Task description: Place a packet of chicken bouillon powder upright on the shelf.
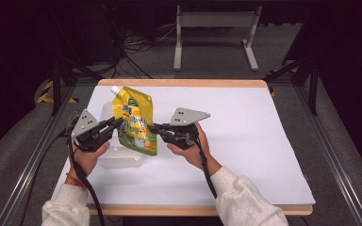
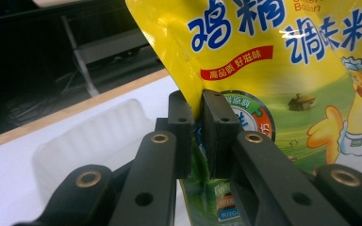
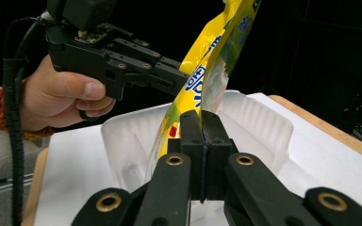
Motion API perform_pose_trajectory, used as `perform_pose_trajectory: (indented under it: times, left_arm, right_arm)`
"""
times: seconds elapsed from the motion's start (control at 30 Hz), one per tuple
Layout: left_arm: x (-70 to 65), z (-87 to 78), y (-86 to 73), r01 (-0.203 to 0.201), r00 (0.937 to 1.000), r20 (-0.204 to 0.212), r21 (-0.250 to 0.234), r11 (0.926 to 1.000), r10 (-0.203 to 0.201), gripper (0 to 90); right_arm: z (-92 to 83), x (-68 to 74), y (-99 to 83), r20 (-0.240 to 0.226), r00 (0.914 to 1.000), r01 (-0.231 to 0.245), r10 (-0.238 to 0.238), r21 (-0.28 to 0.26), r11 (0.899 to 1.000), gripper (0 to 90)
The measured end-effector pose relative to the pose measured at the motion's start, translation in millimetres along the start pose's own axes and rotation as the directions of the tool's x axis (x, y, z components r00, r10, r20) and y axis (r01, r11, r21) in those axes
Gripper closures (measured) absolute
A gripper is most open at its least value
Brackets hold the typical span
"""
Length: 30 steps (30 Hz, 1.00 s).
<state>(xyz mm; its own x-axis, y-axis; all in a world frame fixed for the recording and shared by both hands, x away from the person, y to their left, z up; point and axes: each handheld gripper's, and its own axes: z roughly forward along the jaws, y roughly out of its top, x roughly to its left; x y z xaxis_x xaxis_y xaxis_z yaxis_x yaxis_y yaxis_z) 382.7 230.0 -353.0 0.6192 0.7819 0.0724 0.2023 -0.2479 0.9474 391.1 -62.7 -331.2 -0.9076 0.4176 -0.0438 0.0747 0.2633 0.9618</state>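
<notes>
Jaws: left gripper [image 2: 197,136], right gripper [image 3: 201,155] pinch yellow pouch [image 1: 134,123] edges | upright, spout up | over white tray [image 1: 119,157]

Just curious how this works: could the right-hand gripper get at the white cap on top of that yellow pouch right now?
Probably not as things stand: the right gripper is shut on the yellow pouch edge, low down, and would have to release first. The white cap itself stands uncovered.

A white sheet [image 1: 245,141] covers the wooden tabletop [image 1: 184,83] in the middle of the frame. At the top, a grey metal stand [image 1: 215,29] sits on the floor. Black cables [image 1: 139,44] lie at the upper left.
</notes>
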Motion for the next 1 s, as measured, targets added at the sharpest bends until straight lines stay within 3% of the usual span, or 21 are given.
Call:
perform_pose_trajectory:
  times: [0.33,0.47,0.77,1.0]
  left_arm:
    - [22.8,-4.5,-15.5,0.026,0.9981,-0.055,-0.005,0.9997,-0.026,82.4]
    - [31.6,-6.5,-22.2,0.053,0.9962,-0.069,-0.004,0.9986,-0.054,82.2]
    - [40.8,-6.2,-31.7,0.063,0.9942,-0.088,0.009,0.998,-0.062,82.1]
    - [42.5,-9.1,-32.5,0.059,0.9932,-0.099,-0.022,0.998,-0.061,82.4]
  right_arm:
    - [36.8,-2.2,1.6,-0.022,0.9998,0.004,-0.004,0.013,1.0,89.4]
    - [49.8,-0.4,1.4,-0.025,0.9995,0.02,-0.019,0.023,1.0,89.3]
    - [68.4,-3.3,-4.2,-0.02,0.9994,0.028,-0.027,0.04,0.999,89.2]
    - [70.6,-6.7,-1.8,-0.019,0.9996,0.022,-0.022,0.014,1.0,89.2]
